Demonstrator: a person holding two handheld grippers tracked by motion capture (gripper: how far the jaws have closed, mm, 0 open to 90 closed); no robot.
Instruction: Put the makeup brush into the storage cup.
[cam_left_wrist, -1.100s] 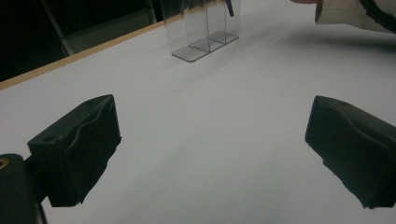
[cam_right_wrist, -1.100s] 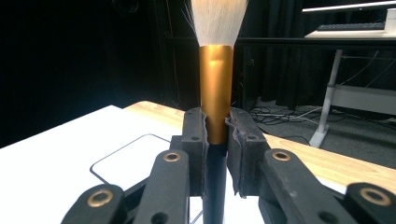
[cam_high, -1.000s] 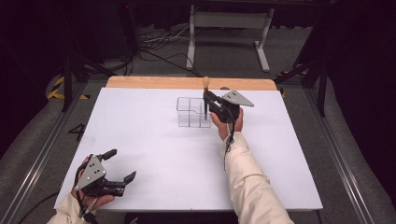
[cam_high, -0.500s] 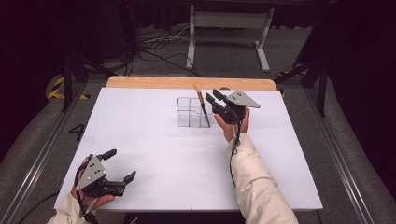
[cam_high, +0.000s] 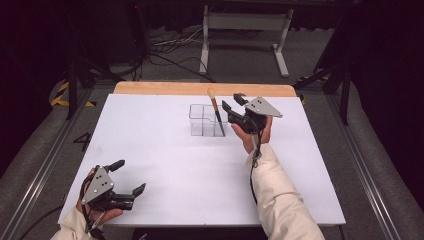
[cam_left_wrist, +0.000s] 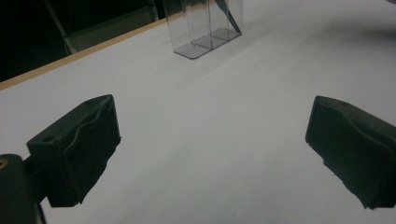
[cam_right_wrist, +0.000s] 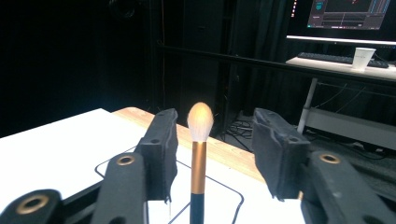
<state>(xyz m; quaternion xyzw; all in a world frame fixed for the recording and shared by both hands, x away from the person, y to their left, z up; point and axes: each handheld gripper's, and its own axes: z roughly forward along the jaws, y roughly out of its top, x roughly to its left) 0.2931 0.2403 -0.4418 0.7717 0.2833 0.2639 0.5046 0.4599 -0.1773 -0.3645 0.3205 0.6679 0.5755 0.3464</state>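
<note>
A makeup brush (cam_high: 216, 111) stands in a clear plastic organizer (cam_high: 206, 121) on the far middle of the table (cam_high: 175, 165). The organizer is a small square box of thin see-through walls, split into compartments; the brush sits in the right-hand one nearer the person and leans slightly, its tip toward the far edge. Its handle is slim, black and glossy low down, then a smooth gold metal band, then a soft rounded tuft of pale bristles (cream with a warm orange tinge in the right gripper view (cam_right_wrist: 200, 122)).

The right gripper (cam_high: 234, 106) hangs just to the right of the brush, at about the height of its upper handle. Its jaws have just been opening, and they now stand partly apart with the brush between them; the ridged black rubber pads (cam_right_wrist: 161, 149) are clear of the handle on both sides, so nothing is gripped. A flat grey three-cornered plate sits on top of this gripper.

The left gripper (cam_high: 127, 176) rests at the near left corner of the table, well apart from the organizer (cam_left_wrist: 205, 28), with its jaws spread wide and bare white table between the blocky, matte black pads (cam_left_wrist: 81, 144).

The table top is a smooth white sheet with a strip of pale wood (cam_high: 200, 88) along its far edge.
</note>
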